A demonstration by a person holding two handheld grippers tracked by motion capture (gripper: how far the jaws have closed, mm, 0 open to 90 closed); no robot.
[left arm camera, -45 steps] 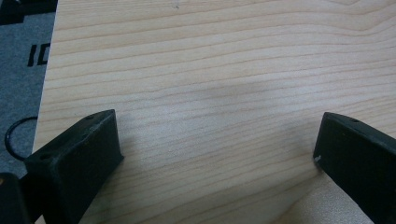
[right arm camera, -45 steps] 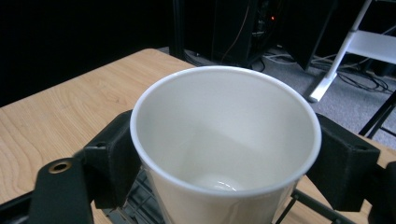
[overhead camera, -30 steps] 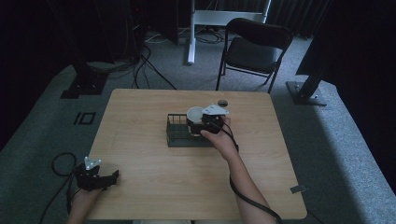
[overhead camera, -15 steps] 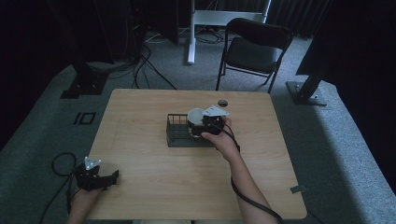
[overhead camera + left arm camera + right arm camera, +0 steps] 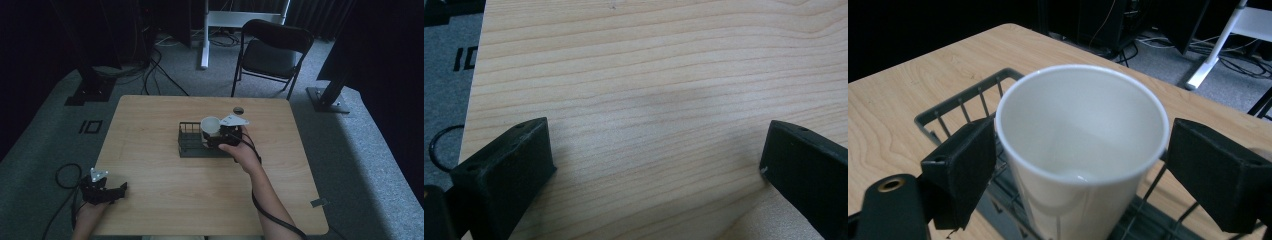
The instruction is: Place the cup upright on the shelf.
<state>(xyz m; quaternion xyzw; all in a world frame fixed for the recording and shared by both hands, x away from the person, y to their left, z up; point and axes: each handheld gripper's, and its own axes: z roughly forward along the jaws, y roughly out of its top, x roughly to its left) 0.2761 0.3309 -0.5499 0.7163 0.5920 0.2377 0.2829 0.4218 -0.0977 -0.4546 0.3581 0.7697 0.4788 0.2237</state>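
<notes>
Over the wire rack, right tongs grip a white cup, base cut off; left tongs gape open, near-left desk corner.

— Where did the rack stand?
— On the table, near the middle. A cup stood upright in its right part, between the jaws of the right gripper, which came in from the right.

— And the left gripper?
— Over the table's near left corner, well apart from the rack.

— Anything behind the rack?
— A small round thing lay on the table near the far edge. Beyond that edge a chair stood on the floor.
</notes>
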